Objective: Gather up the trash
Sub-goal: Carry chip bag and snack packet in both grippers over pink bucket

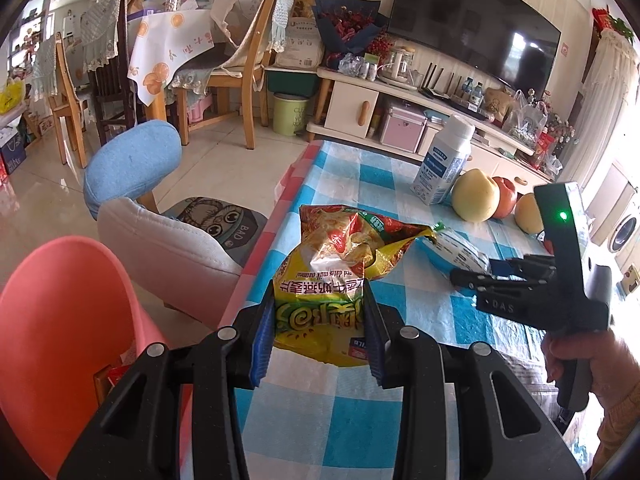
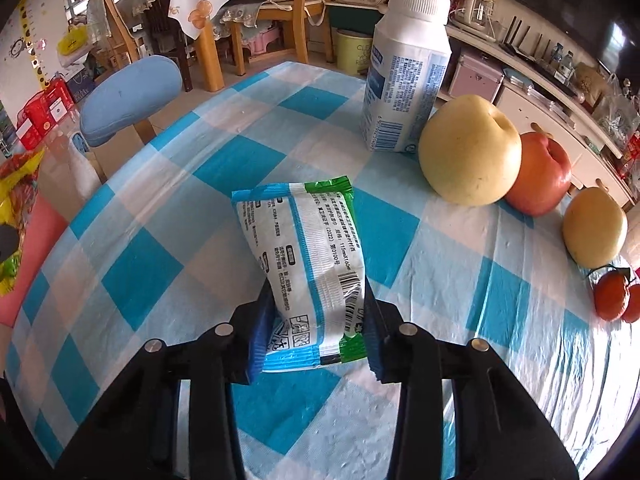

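A crumpled yellow snack bag (image 1: 340, 248) sticks up above the checked tablecloth (image 1: 360, 412), and my left gripper (image 1: 320, 300) is shut on its lower end, blue pads pressing both sides. A pink bin (image 1: 68, 320) stands below and to the left of the table edge. In the right wrist view a white, blue and green packet (image 2: 308, 248) is pinched between the pads of my right gripper (image 2: 318, 300), which is shut on it just over the cloth. The left wrist view shows that right gripper (image 1: 472, 276) from the side, holding the packet (image 1: 460, 250) beside the snack bag.
A white bottle (image 2: 404, 68) stands at the far side of the table. Beside it lie a yellow pear (image 2: 468, 152), a red apple (image 2: 540, 176), a second pear (image 2: 596, 228) and tangerines (image 2: 612, 296). A blue stool (image 1: 132, 160) and a grey chair (image 1: 172, 256) stand left of the table.
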`<state>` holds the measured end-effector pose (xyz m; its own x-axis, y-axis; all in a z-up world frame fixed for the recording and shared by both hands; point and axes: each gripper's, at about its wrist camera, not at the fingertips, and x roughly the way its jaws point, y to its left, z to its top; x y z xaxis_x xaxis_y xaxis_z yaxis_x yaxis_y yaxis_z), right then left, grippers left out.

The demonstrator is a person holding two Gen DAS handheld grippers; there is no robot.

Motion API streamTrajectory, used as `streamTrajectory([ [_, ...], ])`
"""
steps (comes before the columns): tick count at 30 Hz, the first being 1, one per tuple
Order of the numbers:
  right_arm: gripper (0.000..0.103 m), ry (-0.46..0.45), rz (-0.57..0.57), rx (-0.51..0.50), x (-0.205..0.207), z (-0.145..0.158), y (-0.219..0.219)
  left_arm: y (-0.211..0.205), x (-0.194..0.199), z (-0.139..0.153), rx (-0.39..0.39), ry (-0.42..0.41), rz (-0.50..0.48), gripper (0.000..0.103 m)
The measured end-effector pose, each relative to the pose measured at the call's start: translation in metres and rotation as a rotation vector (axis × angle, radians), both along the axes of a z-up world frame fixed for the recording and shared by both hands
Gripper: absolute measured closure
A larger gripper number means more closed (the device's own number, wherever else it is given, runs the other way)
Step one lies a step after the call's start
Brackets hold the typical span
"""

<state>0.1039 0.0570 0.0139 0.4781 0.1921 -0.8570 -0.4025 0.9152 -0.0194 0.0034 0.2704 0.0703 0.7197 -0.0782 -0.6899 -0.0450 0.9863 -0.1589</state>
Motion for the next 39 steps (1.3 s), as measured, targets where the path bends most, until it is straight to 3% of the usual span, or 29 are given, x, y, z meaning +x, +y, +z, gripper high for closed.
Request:
streamTrajectory([
  [18,0.064,-0.098,0.042,0.043,-0.068,0.045,0.036,0.025,-0.019,0.020,0.009,-0.064,0.060,0.064],
  [39,0.064,-0.224,0.223,0.084,-0.131,0.105,0.147,0.104,-0.048,0.040,-0.054,-0.142,0.225,0.064],
])
